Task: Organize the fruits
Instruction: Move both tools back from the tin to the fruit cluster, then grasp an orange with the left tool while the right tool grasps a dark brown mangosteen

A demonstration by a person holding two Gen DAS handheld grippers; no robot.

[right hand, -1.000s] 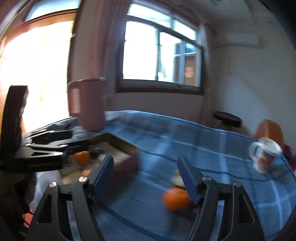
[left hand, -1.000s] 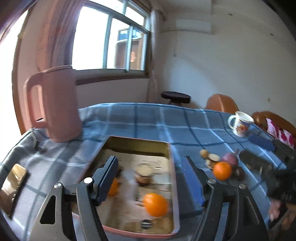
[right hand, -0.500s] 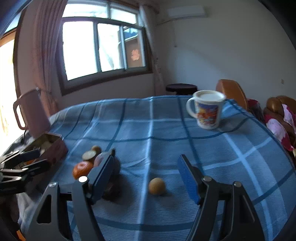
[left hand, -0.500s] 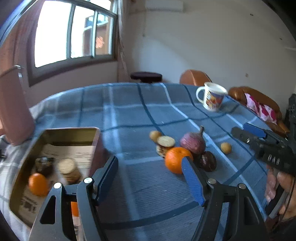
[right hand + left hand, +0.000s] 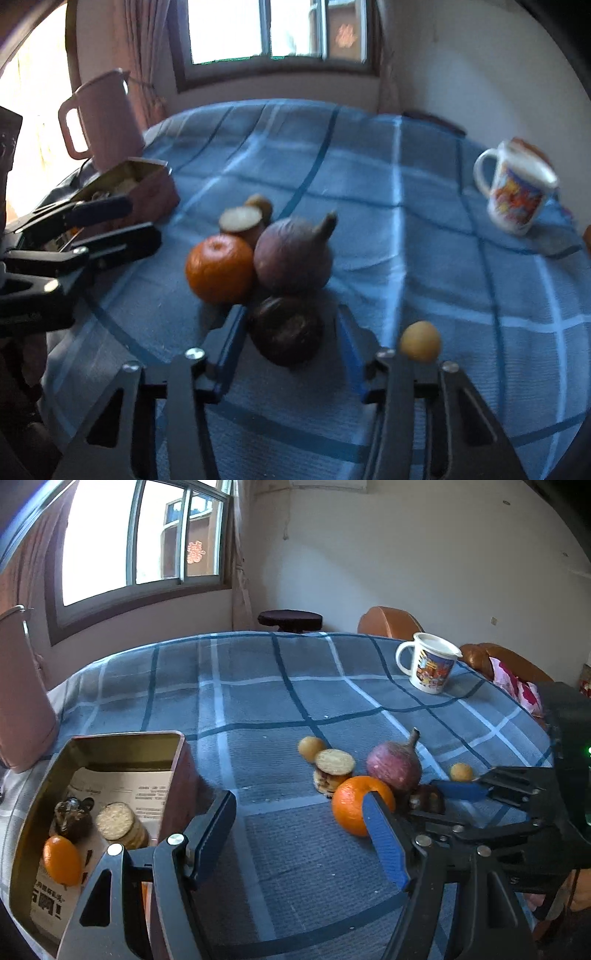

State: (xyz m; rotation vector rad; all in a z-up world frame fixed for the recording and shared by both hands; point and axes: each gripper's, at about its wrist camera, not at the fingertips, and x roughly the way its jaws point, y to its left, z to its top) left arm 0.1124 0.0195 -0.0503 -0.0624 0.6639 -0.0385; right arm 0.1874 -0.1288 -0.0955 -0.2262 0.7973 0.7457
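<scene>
Daylight is falling across the blue-checked worktop (image 5: 369,177), where the dark round fruit (image 5: 286,334) is sitting at six o'clock of the purple one (image 5: 293,254). It is probably light, firm and smooth; take it across its middle. Your right claw (image 5: 290,341) has just been narrowing around it, pads not yet pressing. Your left claw (image 5: 301,843) is hanging spread, empty.

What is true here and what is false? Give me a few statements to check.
1. The white printed mug stands upright on the blue checked tablecloth. True.
2. The open metal tin is empty. False: it holds a small orange fruit and round biscuits.
3. The purple onion-shaped bulb lies beside the large round orange. True.
4. The right hand-held gripper straddles that orange. False: the dark brown round fruit lies between its fingers; its jaws have just been closing.
</scene>
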